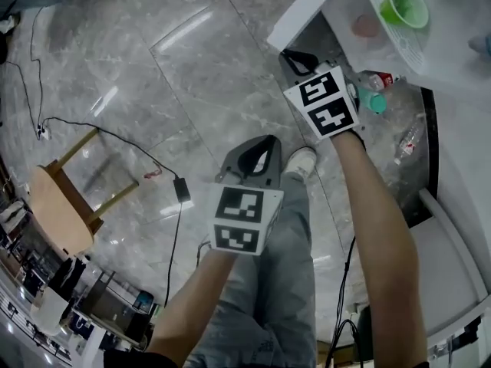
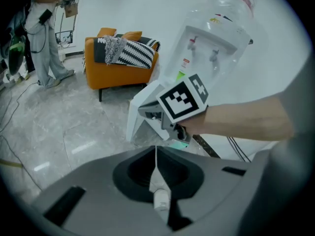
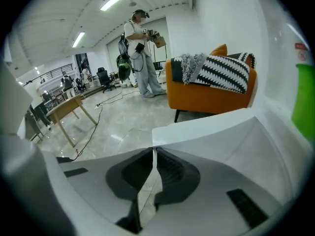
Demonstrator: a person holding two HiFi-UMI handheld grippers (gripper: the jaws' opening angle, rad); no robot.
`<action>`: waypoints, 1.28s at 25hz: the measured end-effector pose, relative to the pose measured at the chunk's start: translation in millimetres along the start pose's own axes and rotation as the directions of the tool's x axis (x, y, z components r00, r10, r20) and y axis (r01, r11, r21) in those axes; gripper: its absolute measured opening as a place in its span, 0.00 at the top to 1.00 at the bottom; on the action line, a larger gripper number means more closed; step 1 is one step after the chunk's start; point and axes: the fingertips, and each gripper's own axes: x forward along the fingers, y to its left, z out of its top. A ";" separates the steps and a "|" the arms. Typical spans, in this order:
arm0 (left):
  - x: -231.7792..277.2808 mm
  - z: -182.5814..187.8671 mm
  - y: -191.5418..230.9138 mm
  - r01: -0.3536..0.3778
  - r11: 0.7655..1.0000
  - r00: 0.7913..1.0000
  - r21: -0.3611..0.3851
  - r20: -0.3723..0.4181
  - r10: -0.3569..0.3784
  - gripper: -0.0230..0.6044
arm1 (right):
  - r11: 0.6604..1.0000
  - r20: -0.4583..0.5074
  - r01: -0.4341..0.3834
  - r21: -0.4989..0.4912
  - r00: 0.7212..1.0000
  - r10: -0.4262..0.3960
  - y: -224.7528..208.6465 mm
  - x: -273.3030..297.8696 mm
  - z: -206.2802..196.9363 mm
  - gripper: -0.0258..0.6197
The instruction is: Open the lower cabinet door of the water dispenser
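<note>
Already ajar — cabinet door (image 1: 307,8) stands upright, swung outward.

Under you runs a glossy grey marble-look tiled floor (image 1: 153,67). To your left, a light wooden stool with a rounded seat (image 1: 57,205) stands on it. A thin black cable (image 1: 123,139) trails over the tiles to a small black power adapter (image 1: 182,190), which lies near your white shoe (image 1: 301,159). Farther off, an orange armchair on dark legs (image 2: 120,68) stands on the same floor, near the white water dispenser (image 2: 206,38).
</note>
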 end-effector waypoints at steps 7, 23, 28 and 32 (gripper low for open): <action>0.3 5.6 18.0 -0.012 0.999 1.000 -0.033 0.001 0.012 0.94 | 0.999 -0.015 -0.028 -0.041 1.000 0.028 -6.2 41.4 45.8 0.90; -5.2 15.4 28.3 -0.028 0.997 0.999 -0.077 0.022 0.030 0.94 | 0.954 0.056 0.186 0.234 0.977 -0.205 -92.5 63.4 103.5 0.93; -4.3 24.8 26.4 -0.027 0.997 0.999 -0.078 0.042 0.030 0.94 | 0.954 0.071 0.185 0.236 0.976 -0.206 -96.0 60.4 116.4 0.93; -6.7 28.8 25.6 -0.025 0.997 0.998 -0.073 0.048 0.029 0.94 | 0.963 0.080 0.167 0.213 0.979 -0.187 -85.4 56.5 113.5 0.93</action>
